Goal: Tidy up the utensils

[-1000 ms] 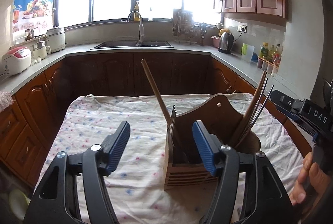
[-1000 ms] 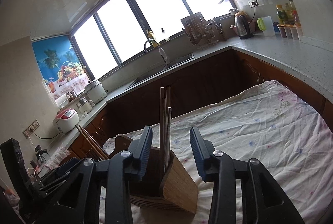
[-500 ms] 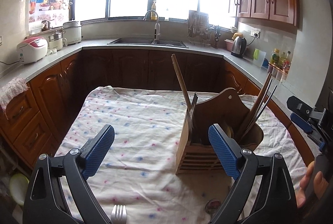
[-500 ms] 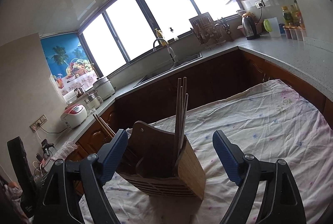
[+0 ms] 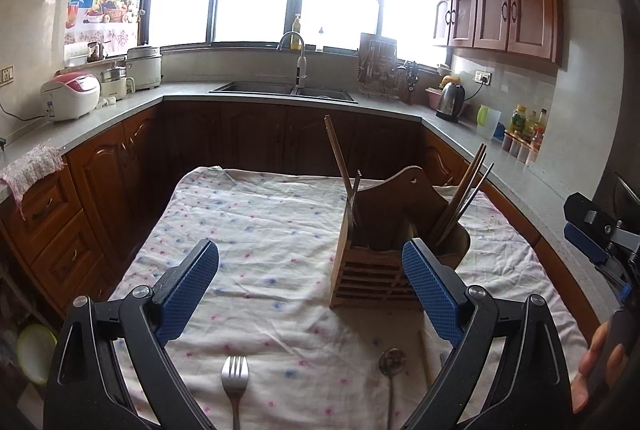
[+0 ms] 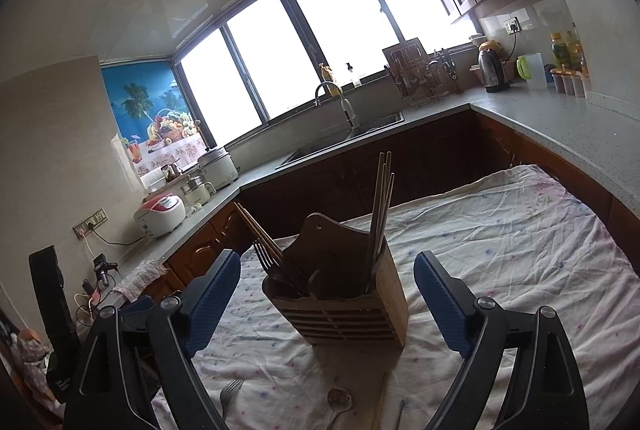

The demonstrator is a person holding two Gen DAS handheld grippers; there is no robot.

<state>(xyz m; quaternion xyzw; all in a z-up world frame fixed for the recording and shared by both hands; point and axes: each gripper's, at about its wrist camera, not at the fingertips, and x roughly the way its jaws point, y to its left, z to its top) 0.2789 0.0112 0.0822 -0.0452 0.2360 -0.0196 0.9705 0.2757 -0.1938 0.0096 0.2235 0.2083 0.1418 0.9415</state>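
Item: loose cutlery on floral tablecloth (image 5: pixel 260 230), nr bottom edge of both views.

- Fork (image 5: pixel 235 374): lower centre of left wrist view, tines up-frame toward the holder, handle running down out of frame. Long axis roughly in line w/ the tongs' reach. Lies between the two fingers of the left gripper (image 5: pixel 310 294), below the pads.
- Spoon (image 5: pixel 393 362): lower right-centre, bowl up-frame, handle down; just inside that gripper's right finger. A pale stick (chopstick?) beside it, partly hidden.
- Wooden holder (image 5: pixel 376 270): right of centre, mid-frame, upright. Chopsticks (image 5: pixel 464 190) lean in its right compartment; a fork and more sticks stand in the left.
- Left gripper: fingers wide apart, nothing held.
- Right gripper (image 6: pixel 328 302): fingers wide apart, nothing held; holder sits between and beyond them.

Judgement: fork looks nearer the left hand; pickup would mean dropping down-frame and closing across the handle. Spoon roughly even btw hands.
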